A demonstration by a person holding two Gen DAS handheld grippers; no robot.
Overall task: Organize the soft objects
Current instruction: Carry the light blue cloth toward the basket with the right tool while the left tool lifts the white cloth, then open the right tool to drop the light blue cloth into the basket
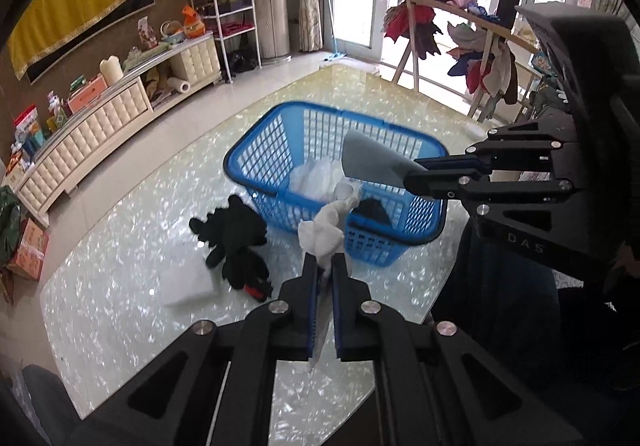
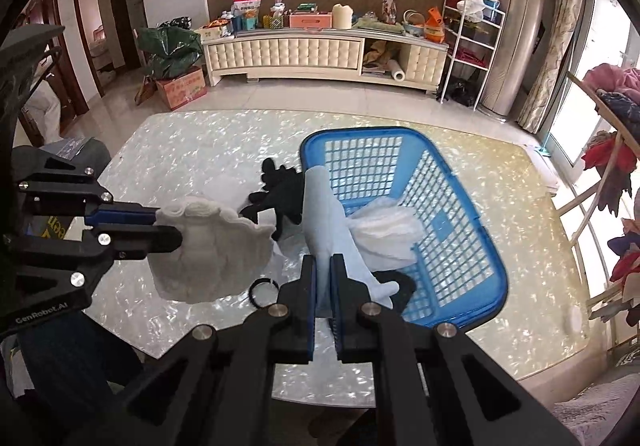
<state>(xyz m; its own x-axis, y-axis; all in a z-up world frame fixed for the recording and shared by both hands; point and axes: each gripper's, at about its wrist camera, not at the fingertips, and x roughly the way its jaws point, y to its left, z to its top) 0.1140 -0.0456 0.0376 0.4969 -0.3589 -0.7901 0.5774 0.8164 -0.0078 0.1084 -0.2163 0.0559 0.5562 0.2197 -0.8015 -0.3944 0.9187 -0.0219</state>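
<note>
**Two cloths in hand, basket part-filled**

Nearest, the left gripper [image 1: 325,266] is closed on a white cloth [image 2: 212,246]. In the right wrist view it hangs as a scalloped fan from the fingers, held above the table [image 1: 120,286]; in the left wrist view it bunches up ahead of the fingertips, its long axis running away from the gripper towards the basket [image 1: 248,153].

The right gripper [image 2: 325,266] is clamped on a pale blue cloth [image 2: 324,213]. This is a long strip, standing nearly upright from the fingers, with its free end highest and pointing at the basket's far left corner. The lower end trails down past the fingers over the basket's near rim. From the left wrist view the same strip looks grey and juts out sideways over the basket.

On the table just left of the basket lies a black plush toy [image 1: 236,242], sprawled, touching or nearly touching the basket wall. Beside it sits a flat white piece [image 1: 188,282], and a small black ring [image 2: 263,292] lies near the table's front.

Inside the basket there is already a white crumpled cloth [image 2: 384,230] and something dark [image 1: 372,209] by the near wall.

My judgement: the job is about midway. Two items are in, two are held and close to the drop, and the plush toy and the flat white piece are left.
</note>
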